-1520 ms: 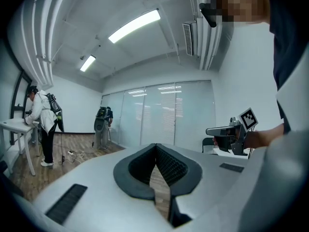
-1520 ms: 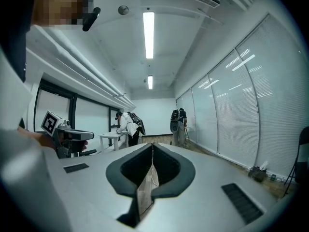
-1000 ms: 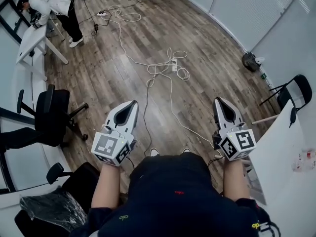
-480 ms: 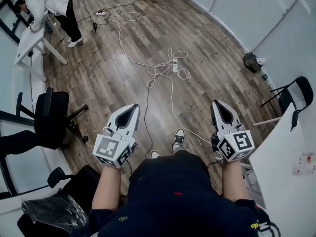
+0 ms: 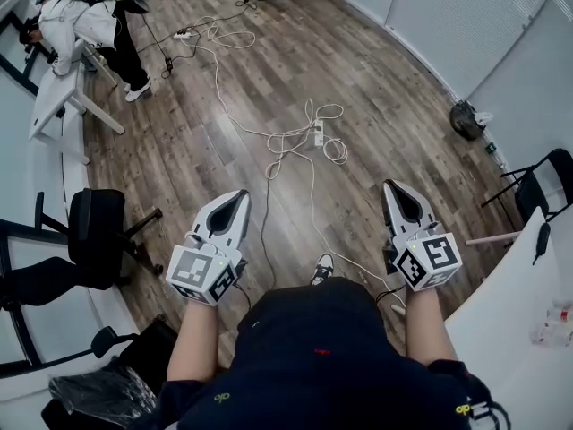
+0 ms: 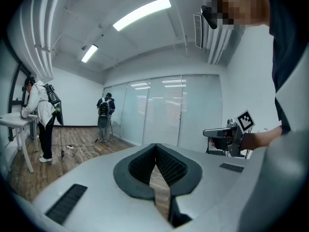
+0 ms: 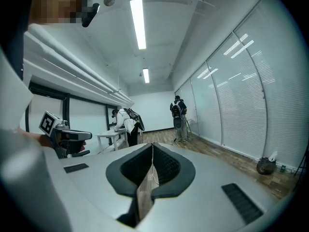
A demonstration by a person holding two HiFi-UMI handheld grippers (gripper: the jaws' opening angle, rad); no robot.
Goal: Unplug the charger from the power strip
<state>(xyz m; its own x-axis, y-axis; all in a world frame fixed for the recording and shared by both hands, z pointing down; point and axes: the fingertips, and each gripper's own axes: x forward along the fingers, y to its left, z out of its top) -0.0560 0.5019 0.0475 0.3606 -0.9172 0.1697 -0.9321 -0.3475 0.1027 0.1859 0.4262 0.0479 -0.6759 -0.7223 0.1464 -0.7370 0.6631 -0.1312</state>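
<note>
Head view, left gripper [image 5: 240,195] and right gripper [image 5: 394,186] both closed, empty, one power strip [image 5: 318,134] on floor [image 5: 376,88]

Office: desks [image 5: 51,101], swivel chairs [image 5: 95,229], glass partitions [image 6: 164,111]

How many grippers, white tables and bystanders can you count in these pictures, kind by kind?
Grippers: 2 (left gripper, right gripper)
White tables: 2 (left table, right table)
Bystanders: 2 (person in white, person with backpack)
Total: 6
</note>
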